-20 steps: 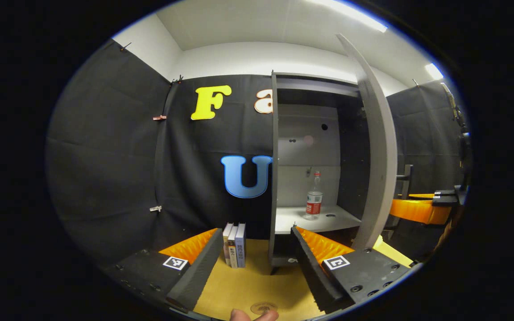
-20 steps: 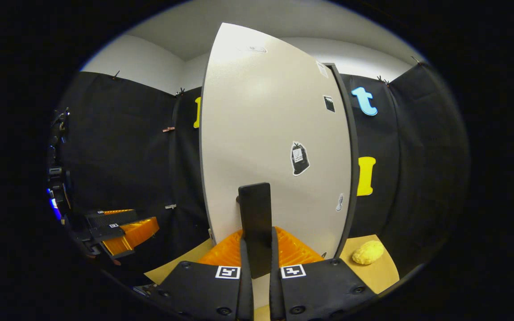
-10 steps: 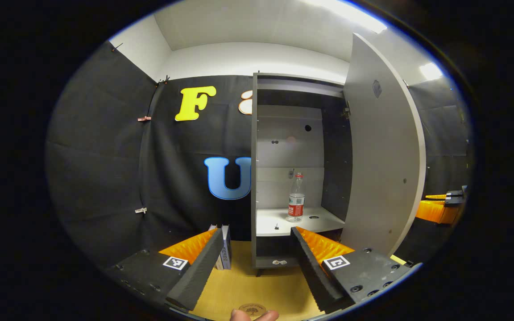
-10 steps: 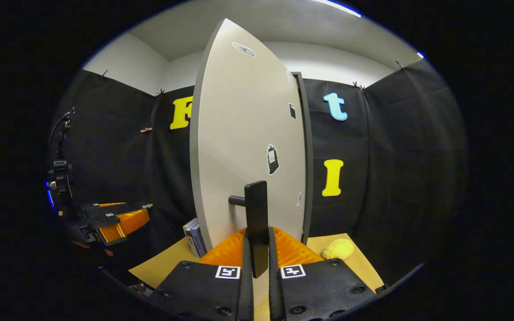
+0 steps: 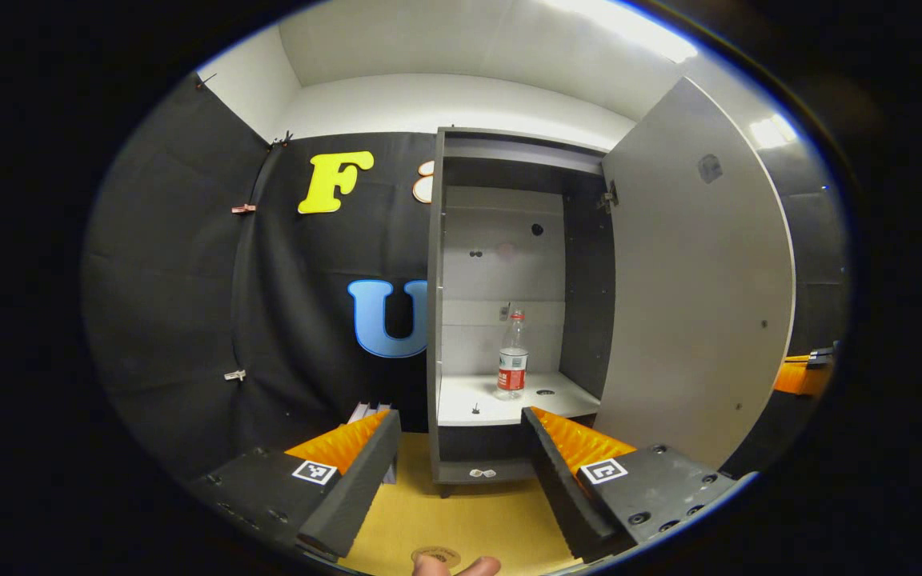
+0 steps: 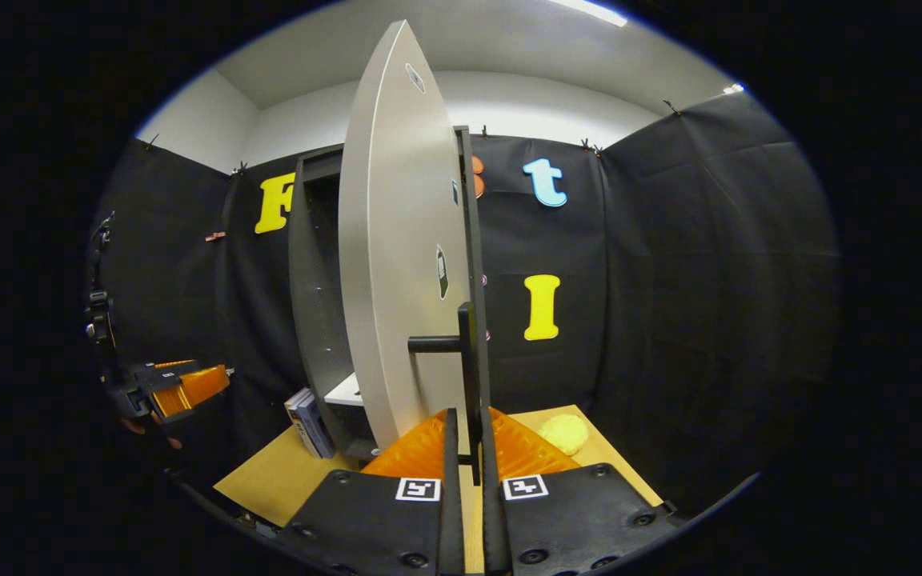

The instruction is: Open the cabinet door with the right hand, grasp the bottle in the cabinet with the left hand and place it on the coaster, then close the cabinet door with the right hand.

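Note:
A clear bottle (image 5: 512, 354) with a red label stands upright on the white shelf (image 5: 477, 404) inside the open grey cabinet. The cabinet door (image 5: 693, 280) is swung wide to the right. My left gripper (image 5: 461, 424) is open, well in front of the cabinet and below the shelf, nothing between its fingers. A round brown coaster (image 5: 434, 554) lies on the yellow tabletop at the bottom edge, beside a fingertip. In the right gripper view the door (image 6: 397, 264) is seen nearly edge-on, and my right gripper (image 6: 467, 428) is shut on its black handle (image 6: 469, 376). The left gripper (image 6: 181, 386) shows far left there.
Upright books (image 6: 309, 412) stand on the yellow table (image 5: 469, 520) left of the cabinet. A yellow lumpy object (image 6: 563, 433) lies on the table to the door's right. Black cloth walls close in the booth on all sides.
The door has swung further open, pulled by my right gripper, which stays shut on the handle. The whole cabinet interior and bottle now face the left gripper, which has shifted right.

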`<act>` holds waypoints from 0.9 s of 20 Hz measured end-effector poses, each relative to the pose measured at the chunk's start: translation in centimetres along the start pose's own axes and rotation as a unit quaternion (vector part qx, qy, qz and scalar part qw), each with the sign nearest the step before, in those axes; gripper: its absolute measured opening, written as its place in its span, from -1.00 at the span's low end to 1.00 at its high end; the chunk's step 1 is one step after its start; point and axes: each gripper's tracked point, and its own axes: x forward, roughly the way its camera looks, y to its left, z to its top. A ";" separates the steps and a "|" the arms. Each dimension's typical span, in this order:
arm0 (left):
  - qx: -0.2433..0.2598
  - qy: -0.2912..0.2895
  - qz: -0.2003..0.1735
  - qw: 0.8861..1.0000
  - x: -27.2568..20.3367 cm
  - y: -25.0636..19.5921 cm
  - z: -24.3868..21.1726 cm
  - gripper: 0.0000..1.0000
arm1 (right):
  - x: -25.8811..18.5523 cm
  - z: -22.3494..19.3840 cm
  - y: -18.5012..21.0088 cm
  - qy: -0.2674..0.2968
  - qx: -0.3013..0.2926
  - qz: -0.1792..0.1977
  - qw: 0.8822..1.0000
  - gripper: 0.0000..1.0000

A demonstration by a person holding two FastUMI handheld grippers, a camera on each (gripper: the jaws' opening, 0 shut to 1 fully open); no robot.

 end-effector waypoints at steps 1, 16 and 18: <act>0.000 0.000 -0.001 1.000 0.3 -0.2 0.0 0.89 | 0.4 0.0 -0.5 -0.001 0.000 -0.006 1.000 -0.75; 0.015 -0.022 -0.038 0.999 7.9 -7.4 0.8 0.89 | -0.3 1.0 -2.3 -0.022 0.009 -0.008 1.000 -0.60; 0.012 -0.027 -0.042 0.999 10.1 -8.5 0.9 0.89 | -0.5 1.3 -3.6 -0.033 0.006 -0.031 0.999 -0.32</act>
